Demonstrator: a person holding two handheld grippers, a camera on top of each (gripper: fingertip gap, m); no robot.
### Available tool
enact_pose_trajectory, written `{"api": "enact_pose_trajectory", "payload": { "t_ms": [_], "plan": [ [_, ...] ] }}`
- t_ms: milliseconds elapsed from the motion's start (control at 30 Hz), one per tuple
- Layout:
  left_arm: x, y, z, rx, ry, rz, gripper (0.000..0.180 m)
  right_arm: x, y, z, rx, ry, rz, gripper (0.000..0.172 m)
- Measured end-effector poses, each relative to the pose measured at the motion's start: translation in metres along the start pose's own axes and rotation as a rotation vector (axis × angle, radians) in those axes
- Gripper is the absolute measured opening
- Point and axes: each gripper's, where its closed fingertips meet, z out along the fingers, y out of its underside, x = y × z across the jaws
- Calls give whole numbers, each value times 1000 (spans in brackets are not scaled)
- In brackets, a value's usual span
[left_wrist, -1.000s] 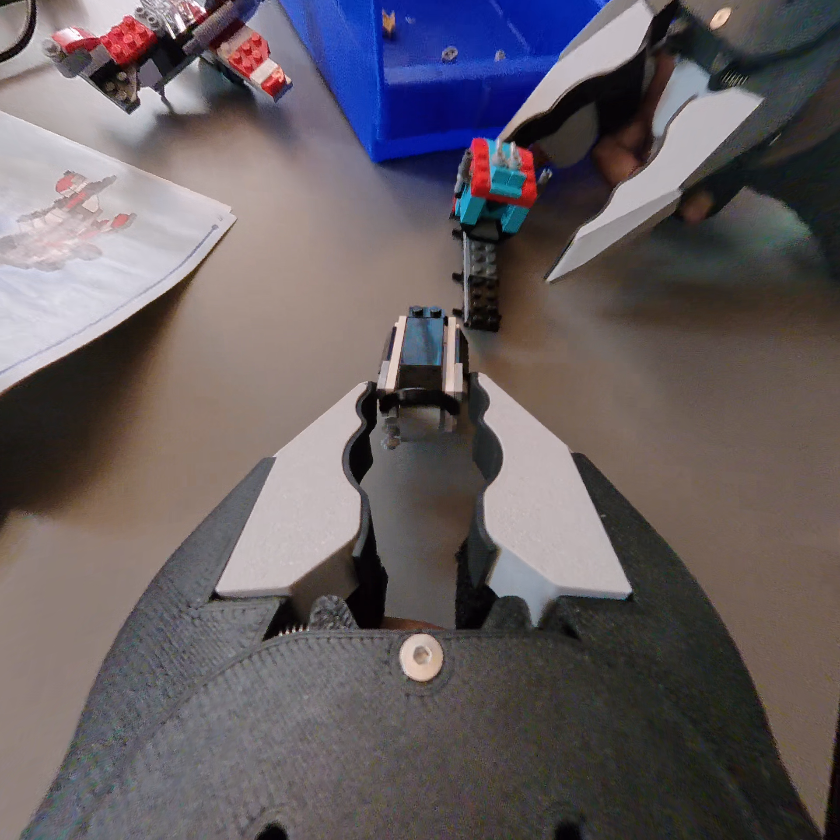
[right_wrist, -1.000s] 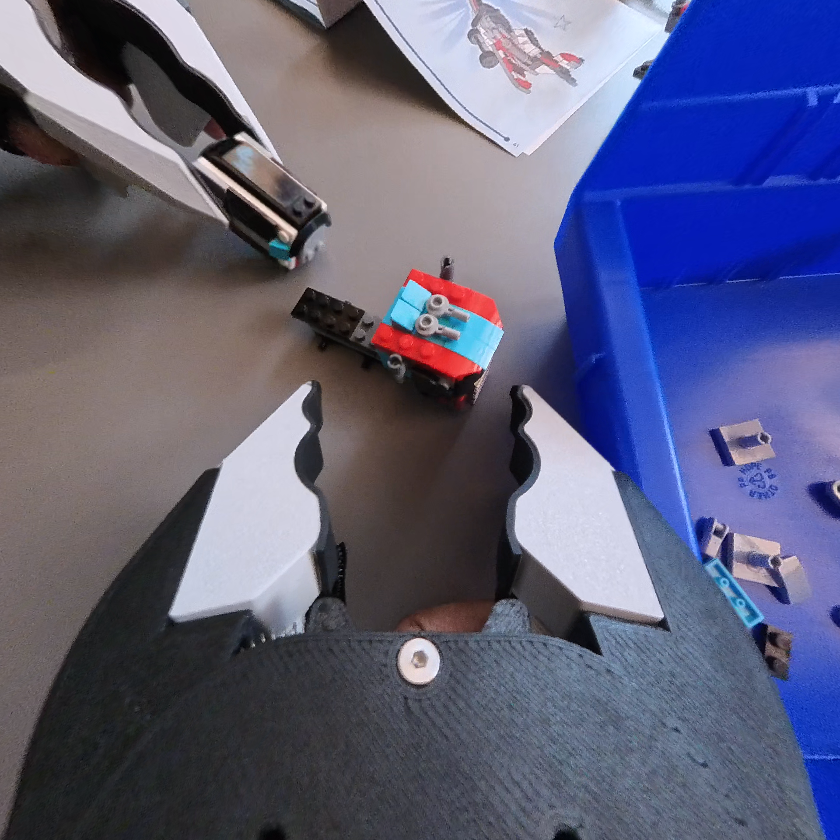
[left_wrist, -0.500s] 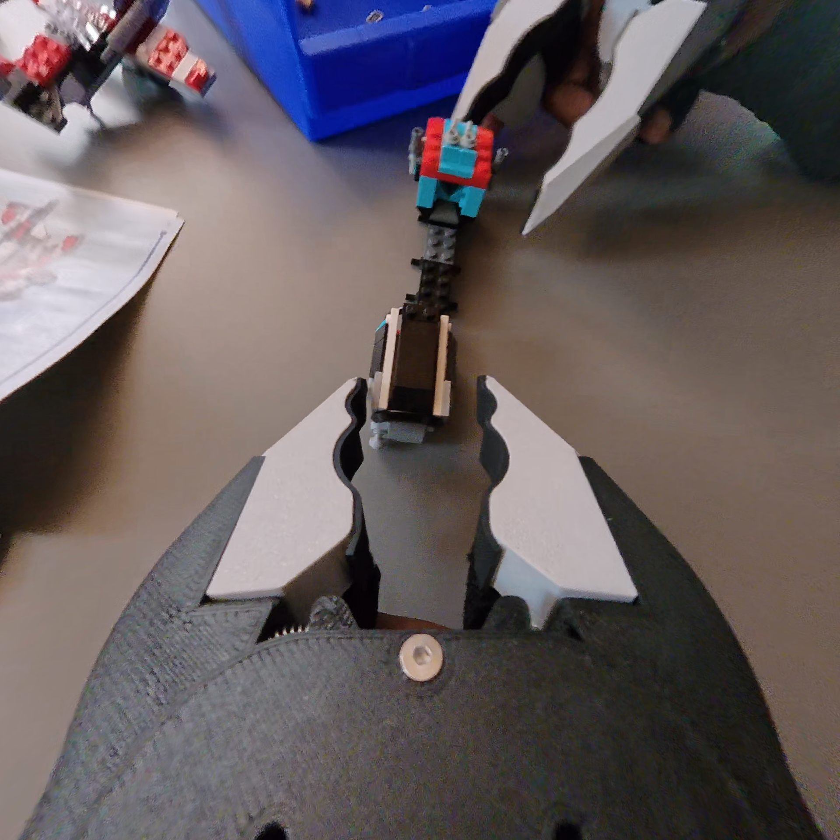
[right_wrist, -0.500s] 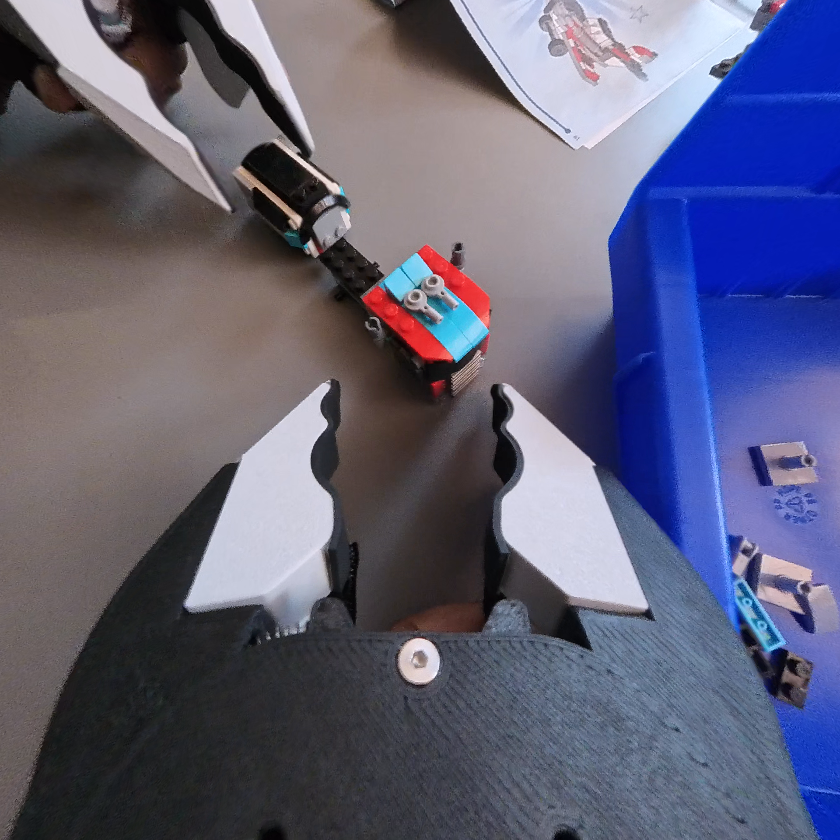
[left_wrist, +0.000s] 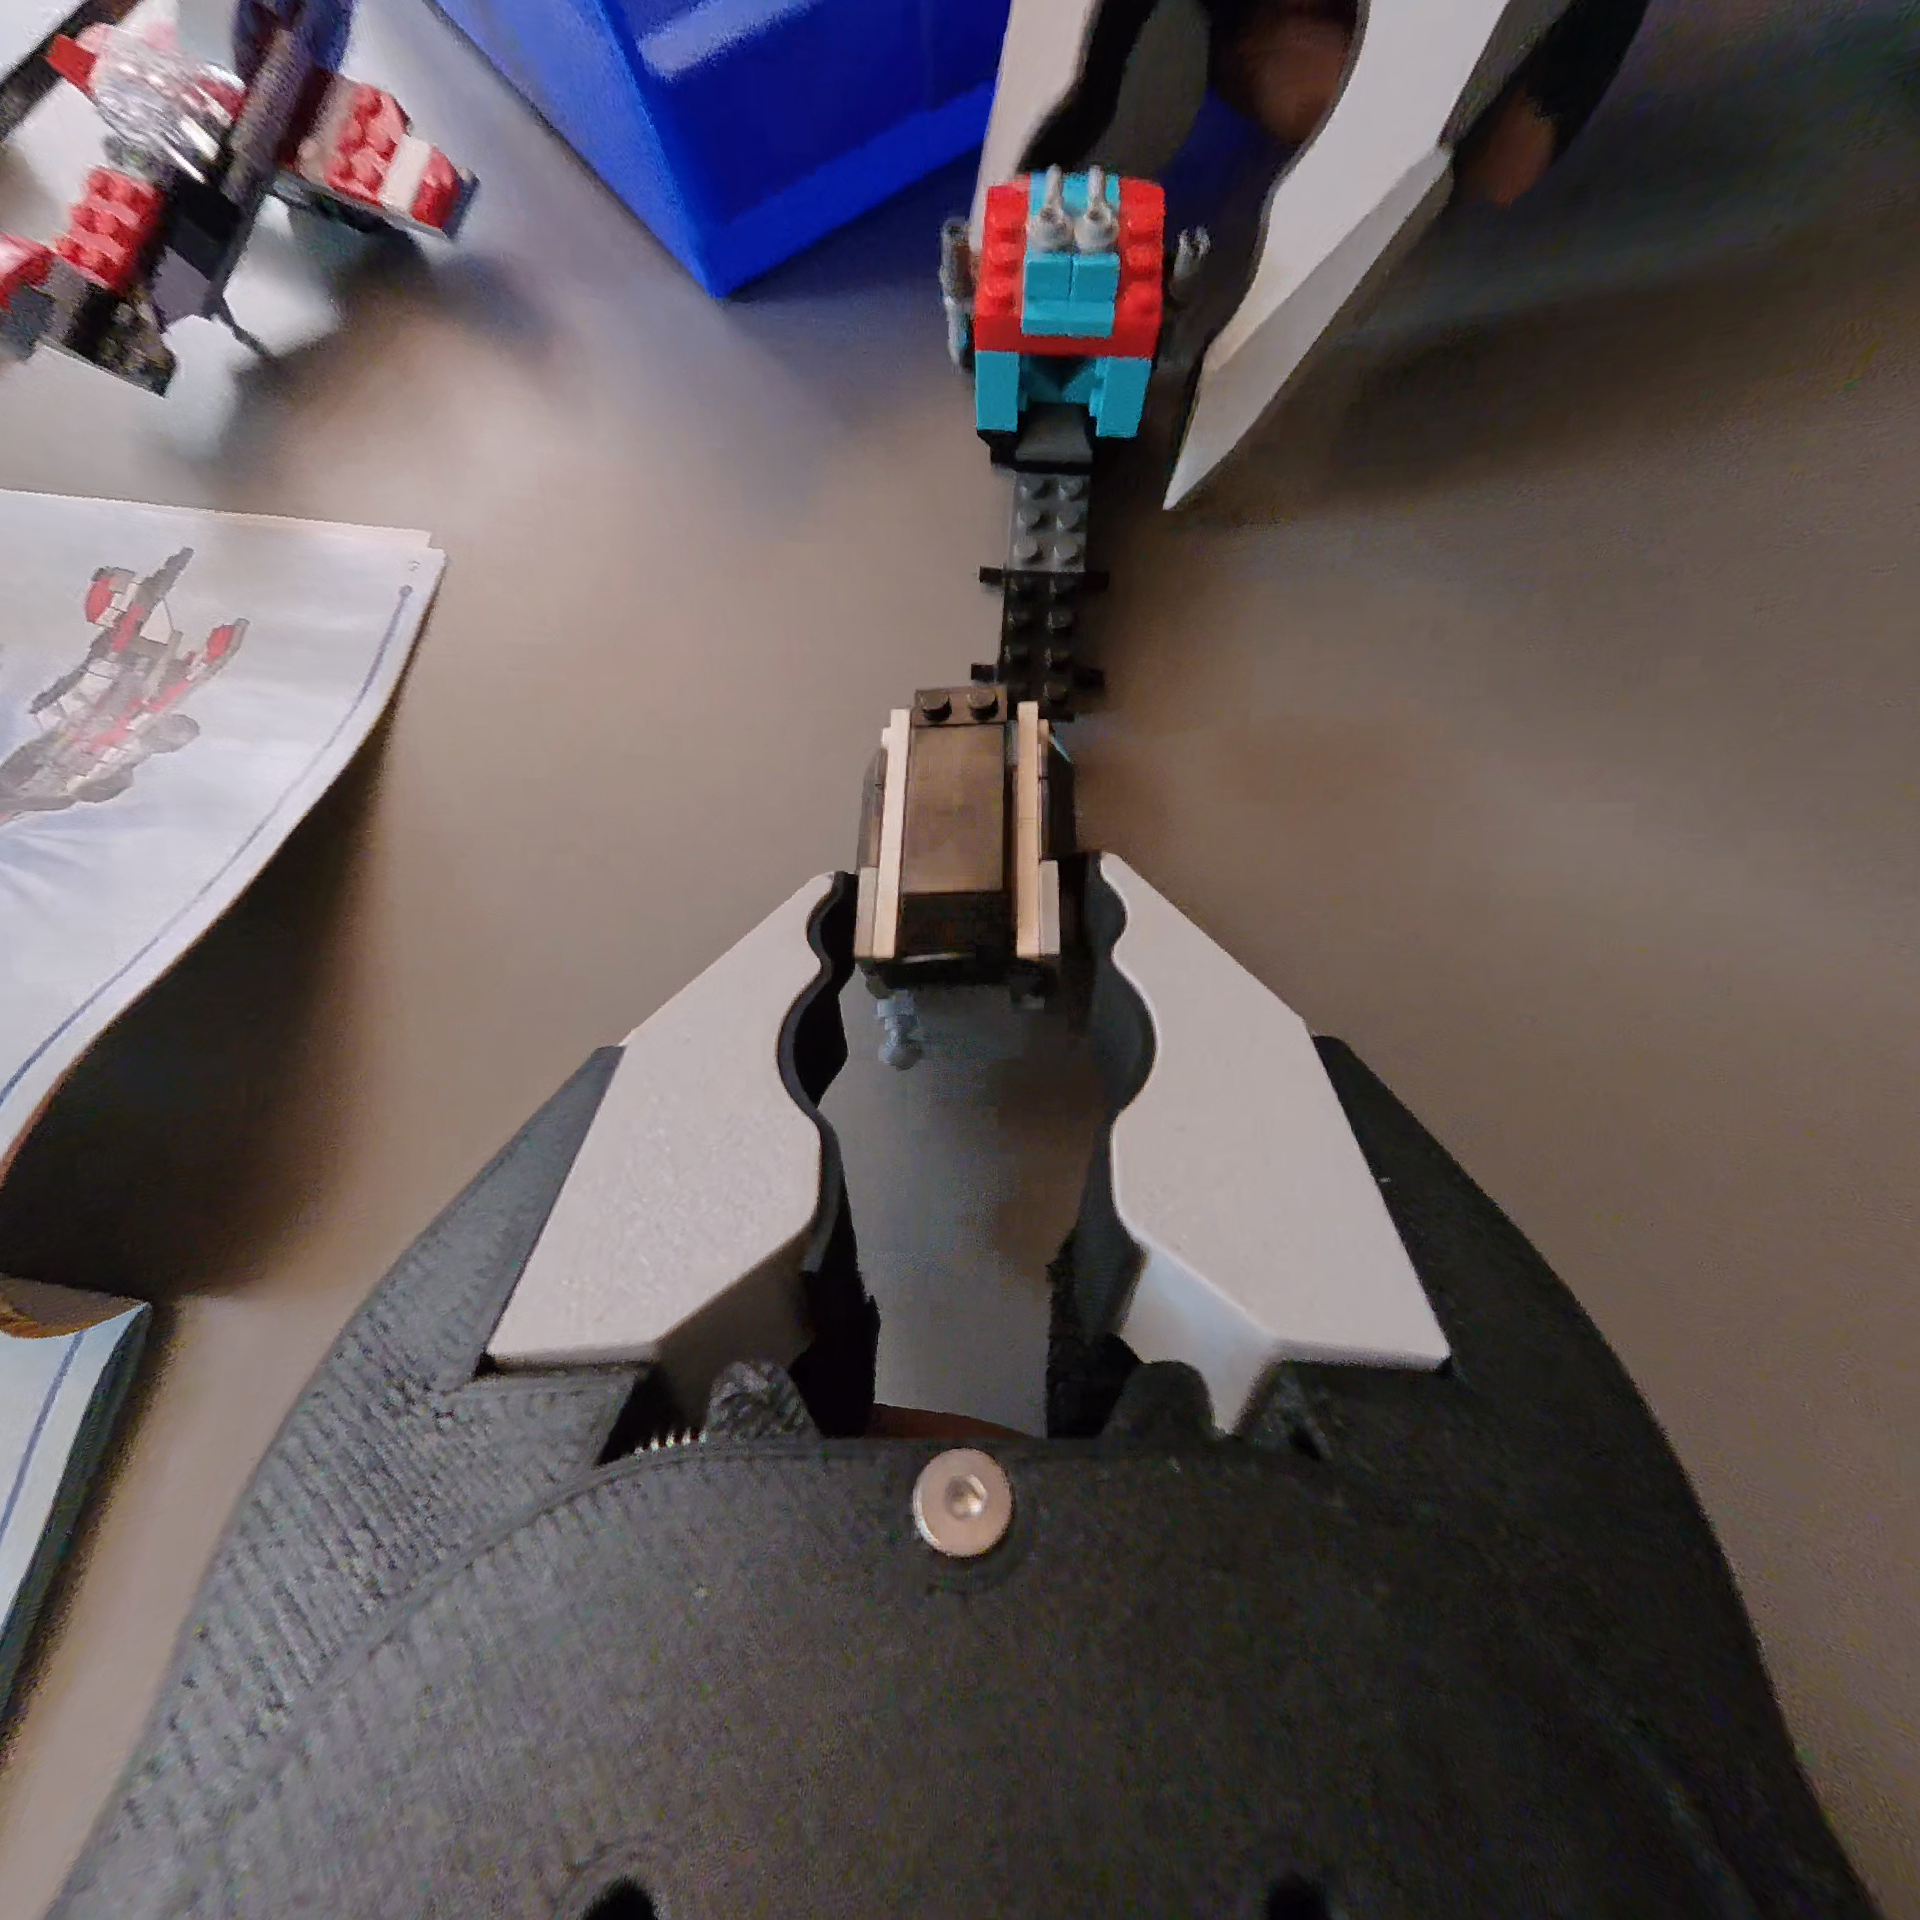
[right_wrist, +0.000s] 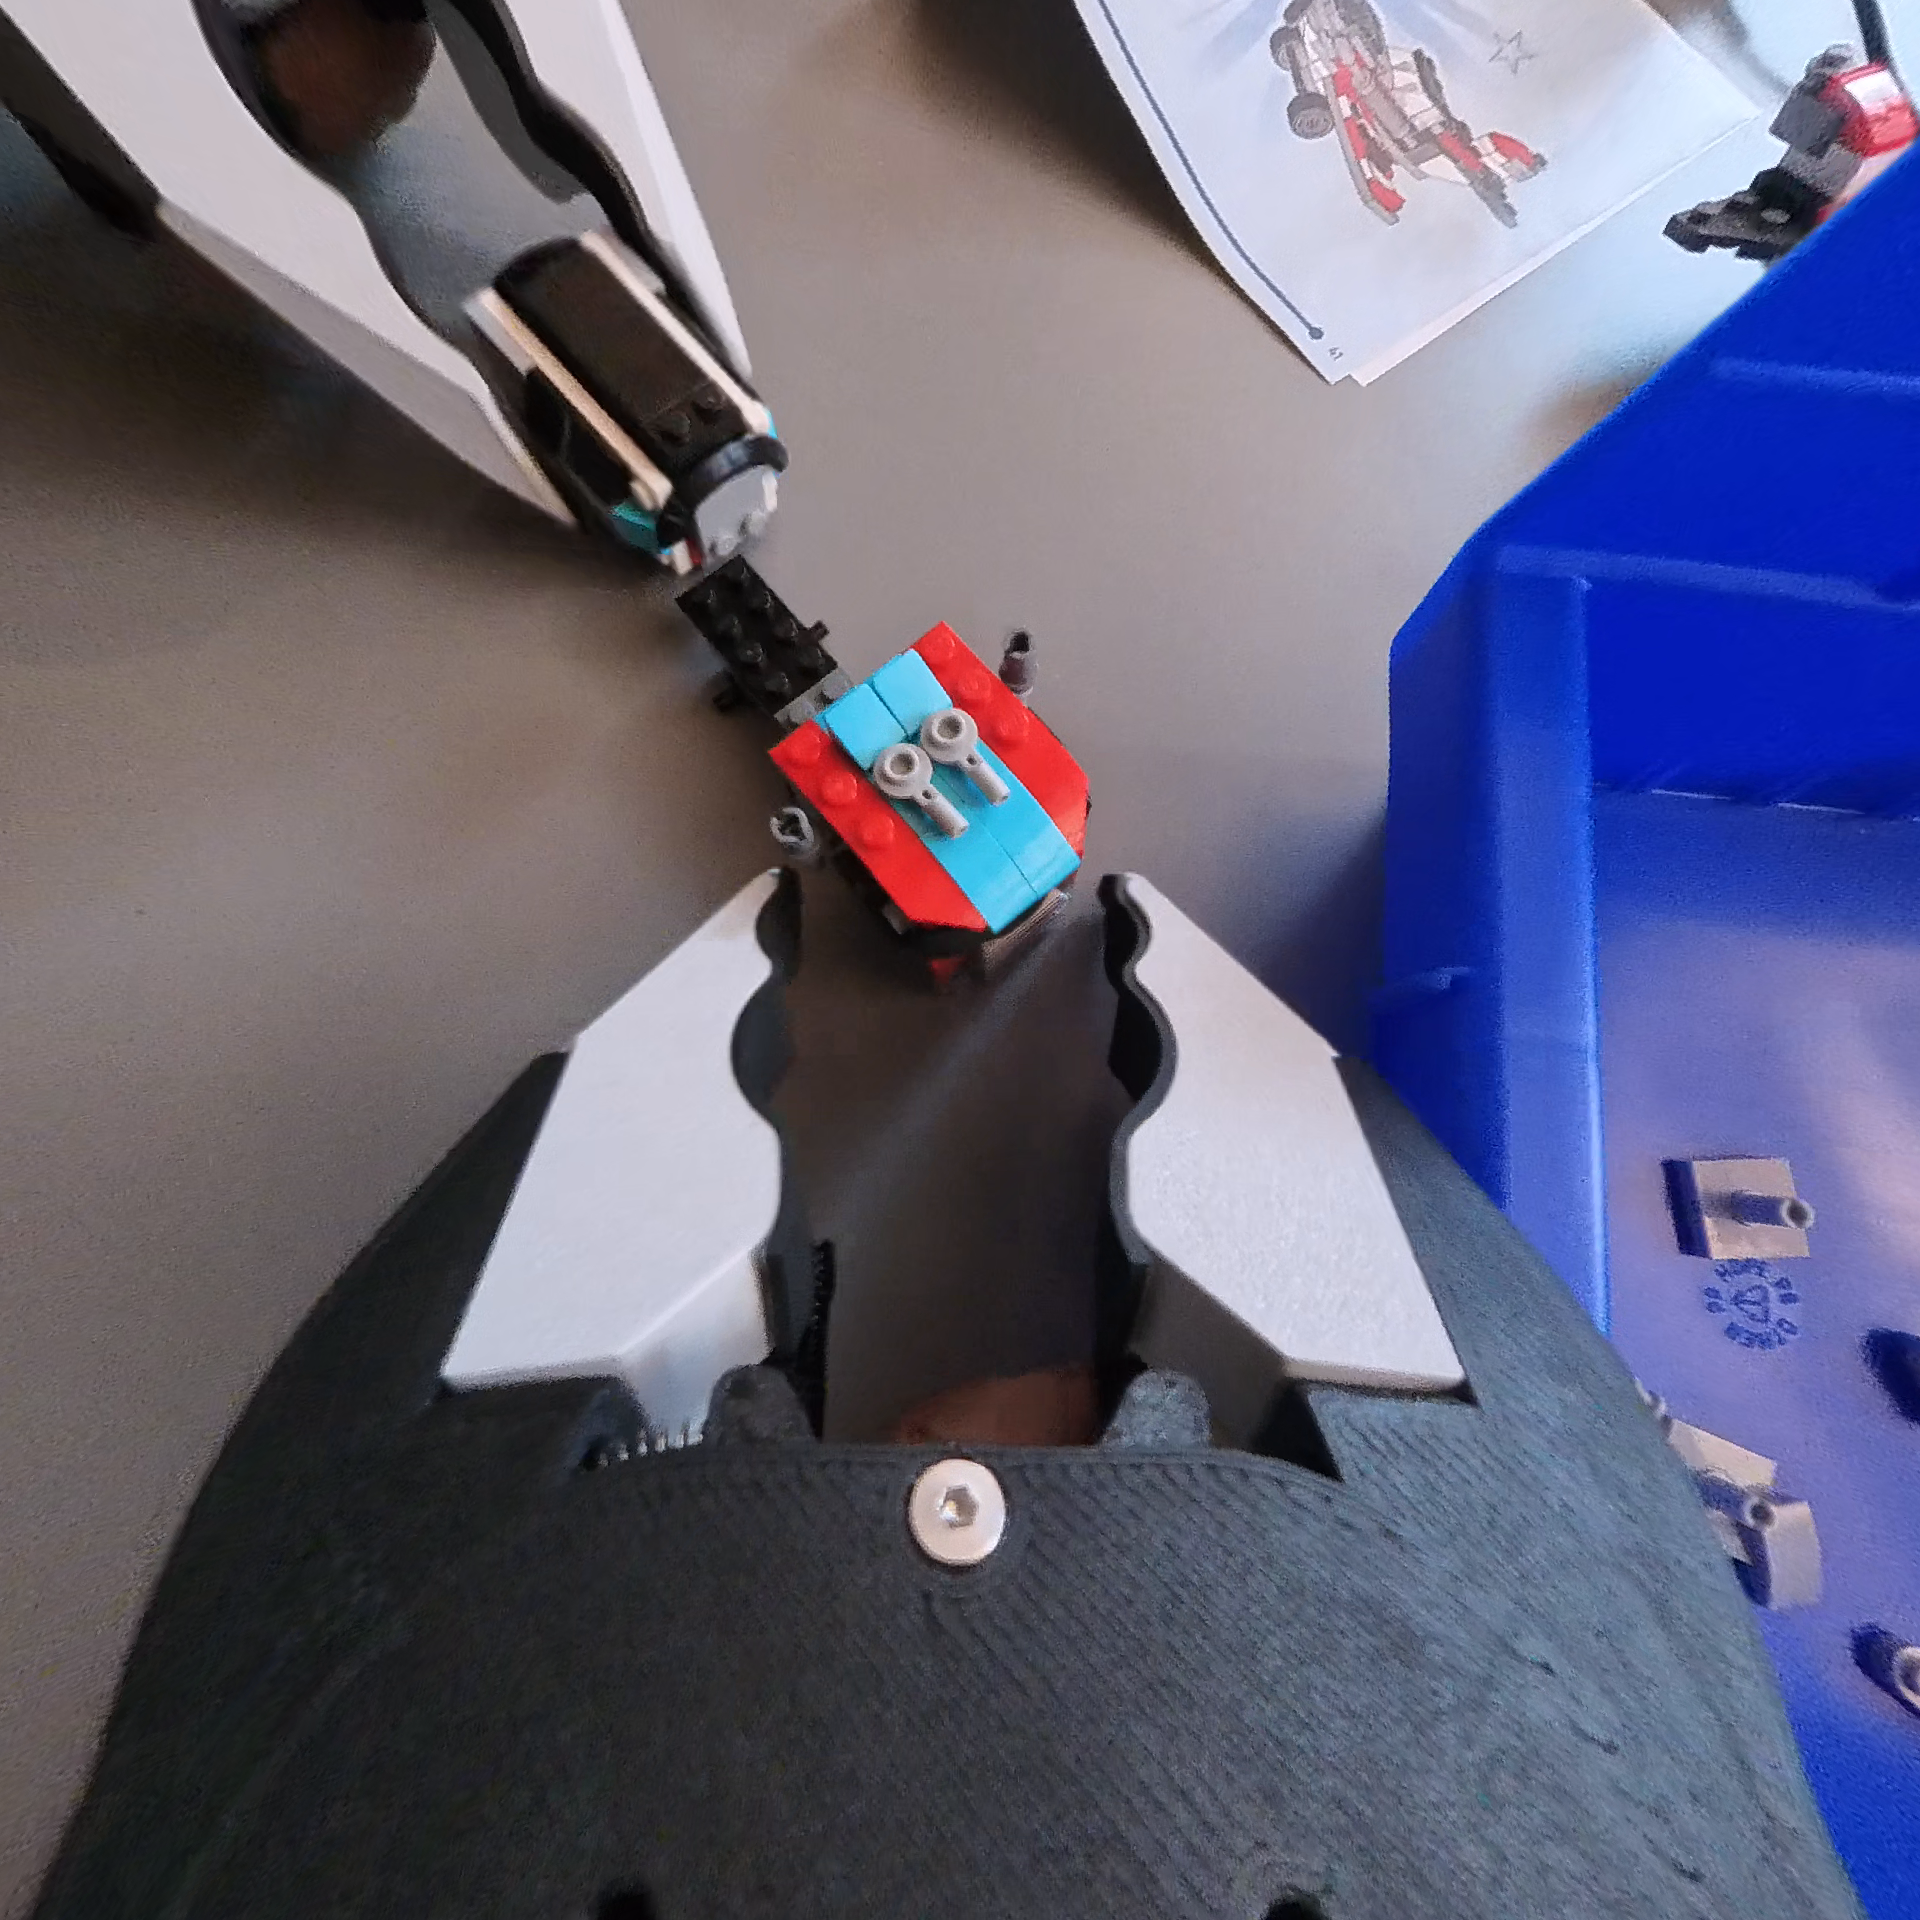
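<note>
My left gripper (left_wrist: 966, 883) is shut on the near end of a black and white brick block (left_wrist: 956, 821) that lies on the dark table. Both pads (left_wrist: 821, 935) touch its sides. The right wrist view shows that block (right_wrist: 613, 353) held between the left gripper's fingers. The block's far end meets a black studded plate (left_wrist: 1044, 623) that sticks out of a red and turquoise brick block (left_wrist: 1070, 281). My right gripper (right_wrist: 940, 883) is open. Its fingertips reach the near corner of the red and turquoise block (right_wrist: 935, 790) with gaps on both sides.
A blue bin (right_wrist: 1507, 831) stands right of the right gripper, with small grey parts (right_wrist: 1735, 1205) inside. An instruction sheet (left_wrist: 156, 727) lies at the left. A red, black and white brick model (left_wrist: 208, 208) stands at the far left, near the bin (left_wrist: 790, 125). The black studded plate (left_wrist: 1044, 623) is about 5 cm from both grippers' fingertips. It is also in sight in the right wrist view (right_wrist: 754, 619).
My left gripper set the black and white block down against the black plate, opened, then closed on it again farther along. My right gripper narrowed and moved up to the red and turquoise block.
</note>
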Motion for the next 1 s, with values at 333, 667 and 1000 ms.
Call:
{"api": "enact_pose_trajectory", "payload": {
  "t_ms": [333, 667, 1000],
  "plan": [
    [2, -29, -8, 136, 44, -22, 45, -1, 0, 0, -1, 1, -4, 45],
    [3, -78, -8, 262, 40, -10, 45, -2, 2, 0, -7, -6, -3, 45],
    [13, -70, 22, 246, 59, -8, 45, -2, 3, -1, -7, -7, 5, 46]
  ]
}}
